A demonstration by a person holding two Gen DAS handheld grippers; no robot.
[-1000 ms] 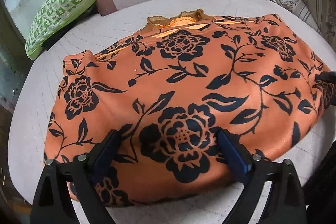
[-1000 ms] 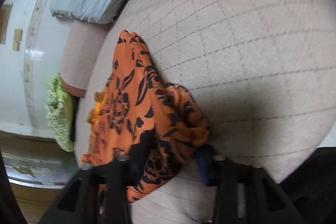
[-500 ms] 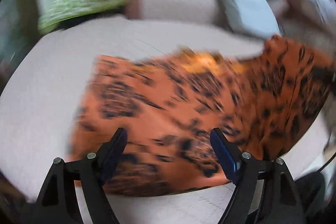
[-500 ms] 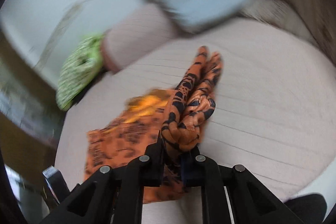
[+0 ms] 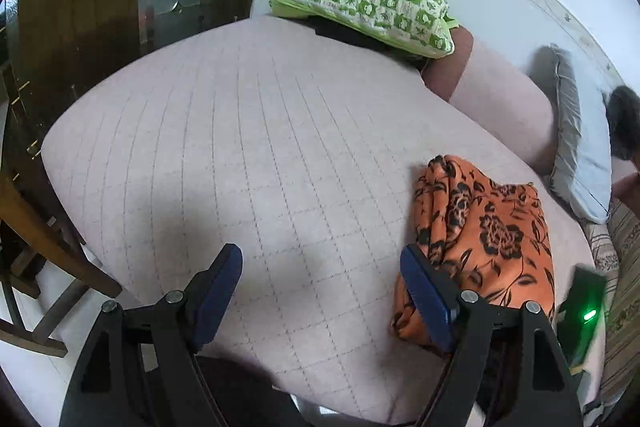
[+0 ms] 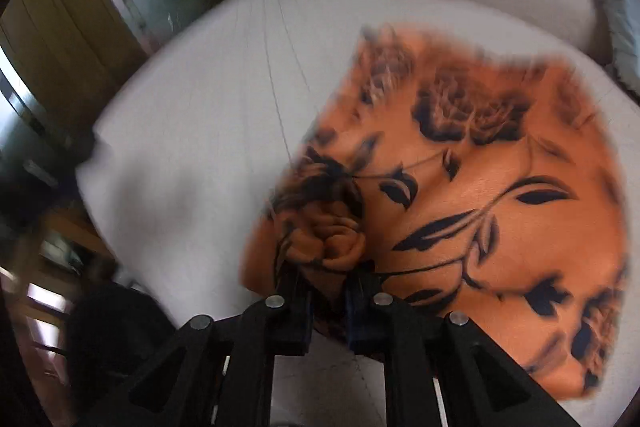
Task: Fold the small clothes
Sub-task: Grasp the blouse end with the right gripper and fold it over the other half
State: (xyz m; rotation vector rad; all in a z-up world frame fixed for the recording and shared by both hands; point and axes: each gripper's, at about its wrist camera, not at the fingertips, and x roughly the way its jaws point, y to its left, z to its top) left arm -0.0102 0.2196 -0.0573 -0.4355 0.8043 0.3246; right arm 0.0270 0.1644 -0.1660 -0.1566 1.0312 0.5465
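Observation:
An orange garment with black flowers lies folded over on the pale quilted cushion, at the right in the left wrist view. My left gripper stands open over bare cushion, its right finger beside the garment's near edge, nothing between the pads. My right gripper is shut on a bunched fold of the orange garment, which spreads out to the right of it. The right wrist view is blurred by motion.
A green and white patterned pillow rests at the cushion's far edge, and a light blue pillow at the right. A wooden door and furniture stand to the left. A device with a green light shows at the right.
My right gripper closed on the garment's edge and carried it across, folding it over. My left gripper came off the cloth and swung left, over bare cushion.

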